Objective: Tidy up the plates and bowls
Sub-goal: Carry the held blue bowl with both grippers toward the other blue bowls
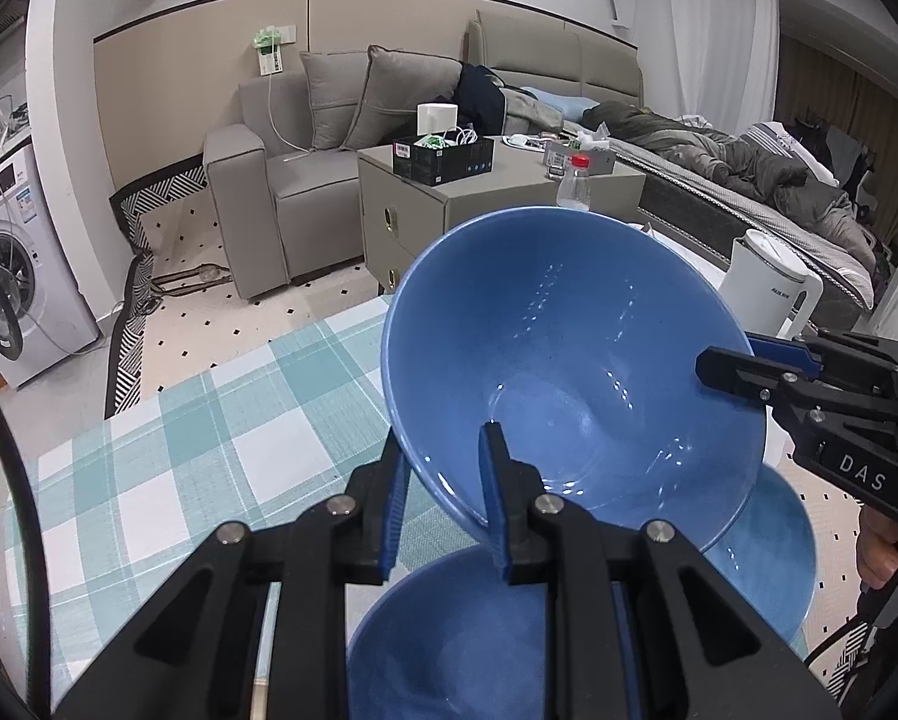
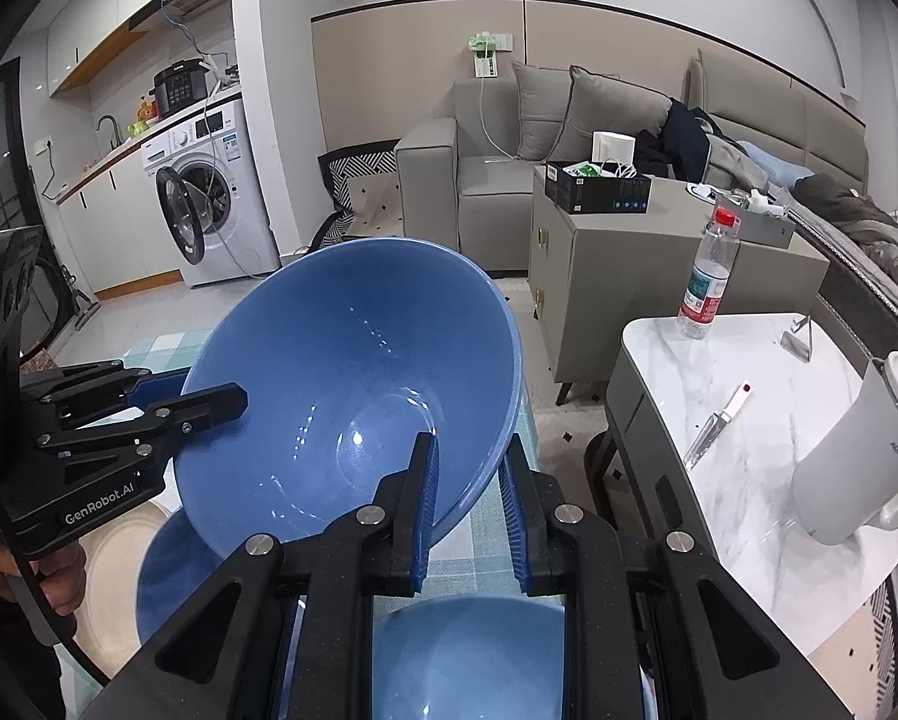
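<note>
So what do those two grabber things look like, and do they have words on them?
Both are black, angular frames with silver bolts and ridged blue pads inside the fingers. The left gripper shows white "GenRobot.AI" lettering on its side in the right wrist view. The right gripper shows white "DAS" letters in the left wrist view. A black cable hangs below the left one, where bare fingers show.

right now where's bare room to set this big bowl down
Free: the checked cloth left of the lifted bowl, and the marble table between bottle and kettle, apart from the knife. Crowded: directly below, where other blue dishes lie.
</note>
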`<state>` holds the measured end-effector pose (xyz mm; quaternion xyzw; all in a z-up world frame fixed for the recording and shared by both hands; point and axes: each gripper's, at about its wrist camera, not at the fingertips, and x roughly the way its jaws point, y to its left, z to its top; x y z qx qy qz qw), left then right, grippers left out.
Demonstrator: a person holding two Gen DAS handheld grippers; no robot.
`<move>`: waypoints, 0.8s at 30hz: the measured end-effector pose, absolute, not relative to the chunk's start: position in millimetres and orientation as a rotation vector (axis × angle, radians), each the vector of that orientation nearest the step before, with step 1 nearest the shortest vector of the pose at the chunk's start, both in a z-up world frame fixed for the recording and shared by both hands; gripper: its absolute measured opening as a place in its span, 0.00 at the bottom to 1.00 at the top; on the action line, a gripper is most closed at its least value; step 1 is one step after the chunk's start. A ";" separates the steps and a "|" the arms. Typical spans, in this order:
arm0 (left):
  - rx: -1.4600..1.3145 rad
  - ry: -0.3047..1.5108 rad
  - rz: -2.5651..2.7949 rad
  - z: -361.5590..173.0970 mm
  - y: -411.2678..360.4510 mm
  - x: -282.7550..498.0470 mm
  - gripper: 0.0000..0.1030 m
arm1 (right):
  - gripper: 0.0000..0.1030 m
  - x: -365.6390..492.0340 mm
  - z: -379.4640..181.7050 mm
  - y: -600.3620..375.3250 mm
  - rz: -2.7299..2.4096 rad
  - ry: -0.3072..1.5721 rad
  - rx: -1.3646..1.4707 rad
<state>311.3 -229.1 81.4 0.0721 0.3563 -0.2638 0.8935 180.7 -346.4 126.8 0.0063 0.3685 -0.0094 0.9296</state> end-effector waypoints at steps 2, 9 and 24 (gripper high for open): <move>0.148 0.730 -0.547 85.0 -226.7 306.5 0.21 | 0.20 175.6 130.8 -344.2 -0.019 0.744 0.007; 0.145 0.710 -0.545 94.6 -218.0 292.1 0.21 | 0.20 159.4 143.0 -337.0 -0.012 0.723 0.000; 0.139 0.671 -0.523 108.7 -200.8 262.2 0.21 | 0.20 129.7 158.1 -314.7 0.013 0.690 -0.017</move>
